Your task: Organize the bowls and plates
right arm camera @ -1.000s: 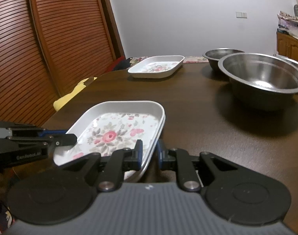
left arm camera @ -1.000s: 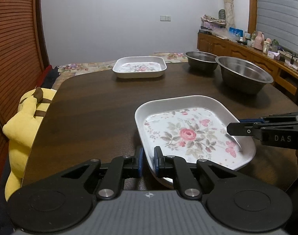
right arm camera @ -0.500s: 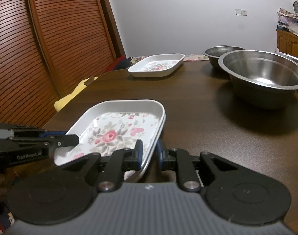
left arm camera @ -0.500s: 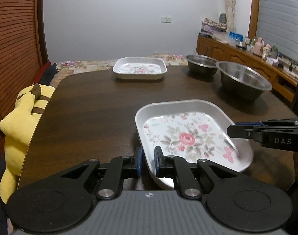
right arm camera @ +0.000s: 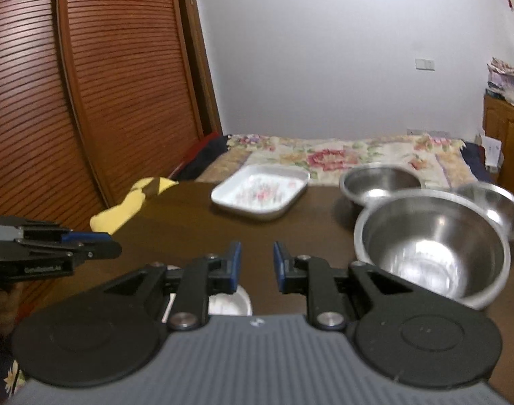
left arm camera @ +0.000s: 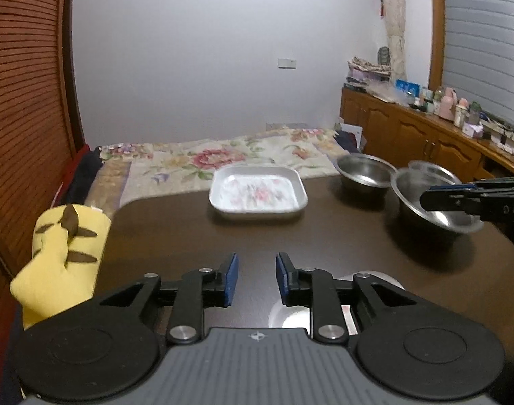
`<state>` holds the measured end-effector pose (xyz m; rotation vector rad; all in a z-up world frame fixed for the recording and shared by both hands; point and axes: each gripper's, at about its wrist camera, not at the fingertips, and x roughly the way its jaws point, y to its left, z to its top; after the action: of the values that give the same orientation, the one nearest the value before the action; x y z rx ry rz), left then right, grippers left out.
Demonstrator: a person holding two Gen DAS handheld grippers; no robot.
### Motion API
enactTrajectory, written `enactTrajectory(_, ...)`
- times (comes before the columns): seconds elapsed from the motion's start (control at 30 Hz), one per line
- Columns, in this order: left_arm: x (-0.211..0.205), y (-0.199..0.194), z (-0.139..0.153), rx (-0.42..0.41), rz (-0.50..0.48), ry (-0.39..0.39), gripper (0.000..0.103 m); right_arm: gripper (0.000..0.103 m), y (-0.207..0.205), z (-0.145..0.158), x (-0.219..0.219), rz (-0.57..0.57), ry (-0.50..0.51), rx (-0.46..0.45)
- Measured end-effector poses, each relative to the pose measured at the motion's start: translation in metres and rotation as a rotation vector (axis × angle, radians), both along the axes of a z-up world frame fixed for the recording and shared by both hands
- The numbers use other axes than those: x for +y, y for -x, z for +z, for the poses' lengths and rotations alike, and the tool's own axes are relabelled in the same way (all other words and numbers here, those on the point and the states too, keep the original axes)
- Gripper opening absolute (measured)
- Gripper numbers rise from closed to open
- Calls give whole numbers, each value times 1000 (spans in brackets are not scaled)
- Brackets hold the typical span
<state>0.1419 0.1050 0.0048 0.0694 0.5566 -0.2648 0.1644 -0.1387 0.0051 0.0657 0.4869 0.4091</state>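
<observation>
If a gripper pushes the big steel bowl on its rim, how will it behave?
The big steel bowl looks thin and polished, so probably light and slippery. Its rounded sides suggest it may rock or slide on the smooth table rather than tip over.

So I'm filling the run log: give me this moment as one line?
left gripper: open, empty, jaws just opened | right gripper: open, empty, jaws just opened | near floral plate: on table, below grippers | far floral plate: untouched
</observation>
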Motion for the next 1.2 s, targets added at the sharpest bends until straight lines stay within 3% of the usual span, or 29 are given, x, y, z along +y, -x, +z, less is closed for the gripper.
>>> enactTrajectory(0.17, 6, -30, 15, -8, 14, 27, 31, 24, -31, 11, 6, 21, 29, 20)
enactTrajectory(0.23, 7, -43, 18, -14, 21, 20, 32, 32, -40, 12, 10, 38, 40, 33)
enactTrajectory(0.4, 10, -76, 18, 0, 23, 16, 33, 34, -76, 12, 23, 53, 80, 58)
enactTrajectory(0.77, 14, -157, -17, 89, 4, 9, 34, 34, -158, -19, 39, -4, 85, 230)
enactTrajectory(1.2, 17, -209, -44, 151, -9, 16, 31, 34, -190, -39, 55, -33, 178, 291)
